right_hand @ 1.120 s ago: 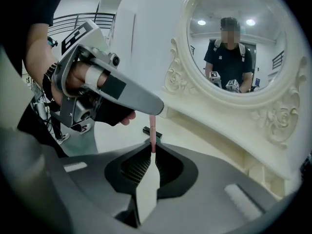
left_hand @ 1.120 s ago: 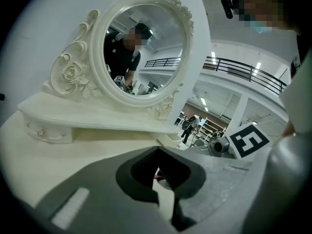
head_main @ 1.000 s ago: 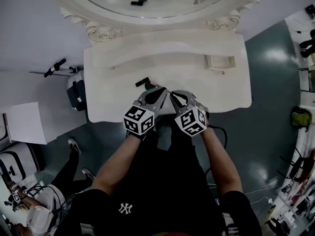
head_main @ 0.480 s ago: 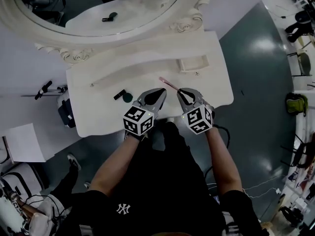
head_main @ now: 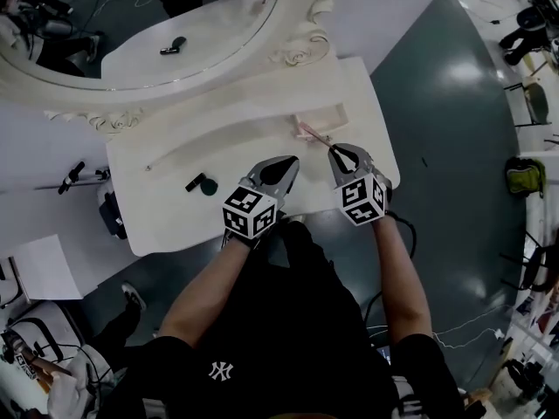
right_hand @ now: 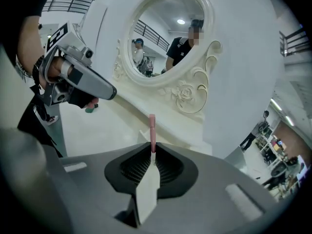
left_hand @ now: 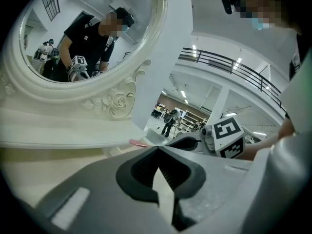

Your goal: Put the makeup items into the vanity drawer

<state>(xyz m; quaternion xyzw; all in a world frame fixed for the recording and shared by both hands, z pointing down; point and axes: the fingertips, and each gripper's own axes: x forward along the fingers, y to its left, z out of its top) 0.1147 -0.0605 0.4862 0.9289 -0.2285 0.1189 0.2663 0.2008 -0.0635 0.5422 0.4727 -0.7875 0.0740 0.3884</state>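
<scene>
Over the right end of the vanity worktop [head_main: 175, 208], the right gripper [head_main: 337, 149], jaws clamped on a pink makeup stick [head_main: 312, 133], has reached the open drawer [head_main: 327, 112], probably ready for release; the left gripper [head_main: 289, 161] is closed and empty.

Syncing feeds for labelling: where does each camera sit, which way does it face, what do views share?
Head view: on the person's head, steeply down onto the vanity table; forearms, left gripper, right gripper show.
Left gripper view: on that gripper, facing the mirror; its shut jaws show.
Right gripper view: on that gripper, facing the mirror; jaws clamp a pink stick.
Shared: both gripper views show the mirror and the other gripper.
</scene>
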